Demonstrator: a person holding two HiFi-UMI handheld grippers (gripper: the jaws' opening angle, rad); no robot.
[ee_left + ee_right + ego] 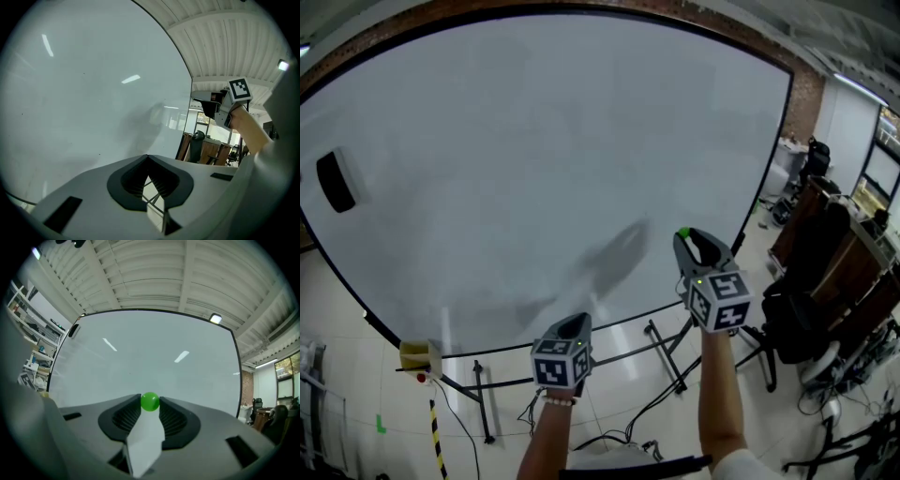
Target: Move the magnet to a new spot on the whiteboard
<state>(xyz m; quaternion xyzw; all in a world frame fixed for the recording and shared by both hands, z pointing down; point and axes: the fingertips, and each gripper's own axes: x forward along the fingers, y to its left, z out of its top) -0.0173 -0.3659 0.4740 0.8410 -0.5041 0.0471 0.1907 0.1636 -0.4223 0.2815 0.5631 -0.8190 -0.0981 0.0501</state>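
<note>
One magnet: a small, round, glossy bright-green magnet (pixel 150 401), ball-like in the right gripper view and plain in colour all over.
Magnet's place: pinched at the very tips of the right gripper's jaws and held in the air before the lower right part of the large, black-framed whiteboard (pixel 534 141), apart from its surface.
Right gripper: this grey hand-held right gripper (pixel 688 238) has black ribbed pads (pixel 174 420). Its jaws stand partly apart and press on the magnet from both sides. It is the higher of the two and faces the board.
Left gripper: the grey left gripper (pixel 147 157) has its jaw tips together with nothing between them. It sits low, before the board's bottom edge.
Markings: the cube (pixel 724 302) on each gripper bears black-and-white square patterns, not letters.
Board surface: white, with soft grey shadows of the grippers and streaks of reflected ceiling light.
At the board's left edge: a black oblong block (pixel 336 181).
At its lower left corner: a small yellow box (pixel 420 356).
</note>
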